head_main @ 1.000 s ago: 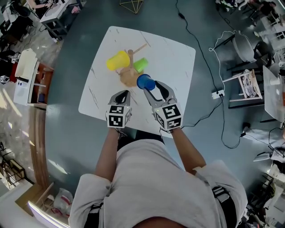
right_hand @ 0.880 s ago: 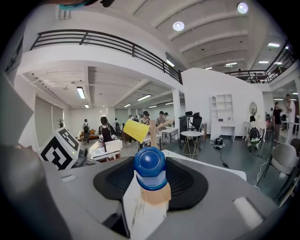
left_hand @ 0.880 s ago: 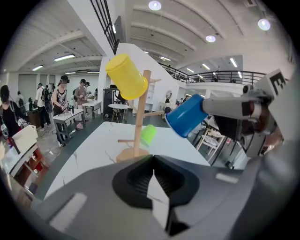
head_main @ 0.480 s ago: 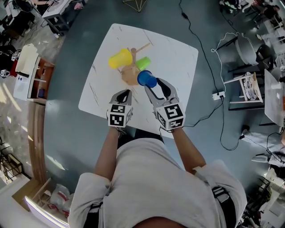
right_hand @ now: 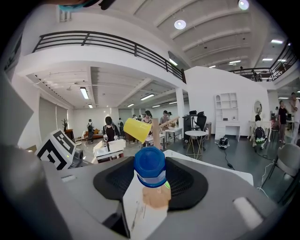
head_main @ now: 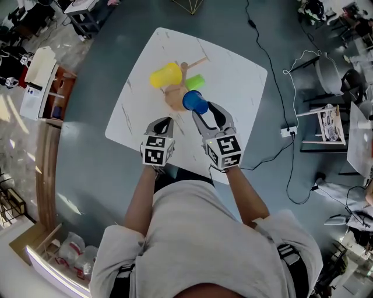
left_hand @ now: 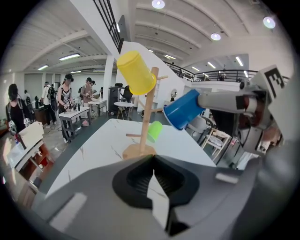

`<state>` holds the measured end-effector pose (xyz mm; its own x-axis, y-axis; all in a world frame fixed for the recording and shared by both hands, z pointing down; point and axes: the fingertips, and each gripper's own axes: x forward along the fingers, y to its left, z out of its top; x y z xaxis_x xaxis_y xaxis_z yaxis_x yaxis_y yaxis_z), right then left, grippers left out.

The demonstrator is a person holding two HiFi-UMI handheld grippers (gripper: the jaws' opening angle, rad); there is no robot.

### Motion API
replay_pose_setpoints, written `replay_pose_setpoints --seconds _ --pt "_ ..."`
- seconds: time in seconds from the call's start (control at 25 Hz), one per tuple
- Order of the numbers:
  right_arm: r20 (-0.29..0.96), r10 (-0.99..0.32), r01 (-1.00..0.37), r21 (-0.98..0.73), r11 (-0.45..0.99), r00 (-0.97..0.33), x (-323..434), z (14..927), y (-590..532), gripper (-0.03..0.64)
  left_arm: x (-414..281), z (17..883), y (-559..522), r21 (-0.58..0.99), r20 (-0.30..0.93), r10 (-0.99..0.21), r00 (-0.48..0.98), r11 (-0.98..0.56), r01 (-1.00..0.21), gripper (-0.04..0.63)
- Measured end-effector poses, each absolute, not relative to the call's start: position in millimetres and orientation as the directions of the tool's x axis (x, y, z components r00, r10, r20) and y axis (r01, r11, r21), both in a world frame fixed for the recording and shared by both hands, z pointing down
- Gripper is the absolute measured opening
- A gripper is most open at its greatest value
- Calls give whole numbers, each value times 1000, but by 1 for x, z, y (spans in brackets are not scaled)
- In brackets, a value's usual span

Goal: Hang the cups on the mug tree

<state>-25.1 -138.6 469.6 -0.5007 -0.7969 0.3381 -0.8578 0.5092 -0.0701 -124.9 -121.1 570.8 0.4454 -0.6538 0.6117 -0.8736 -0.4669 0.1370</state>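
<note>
Position unchanged: right fingers pinch blue cup beside mug tree, left fingers together

Illumination is bright and even in all views. Ceiling lamps light both gripper views and clip to small white spots. In the head view, daylight patches fall on the floor at the left edge. The white table shows no hard glare, and shadows are faint. Both gripper views have strong fisheye bowing and dark vignetted corners. The left gripper and right gripper render soft near the lens, while the cup is sharp.
</note>
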Motion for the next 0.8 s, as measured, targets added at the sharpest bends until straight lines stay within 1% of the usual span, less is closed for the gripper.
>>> replay_pose_setpoints --seconds 0.8 --pt "365 -743 -812 -69 579 -561 -49 488 -157 215 -161 579 -117 123 631 -695 345 -350 -929 3"
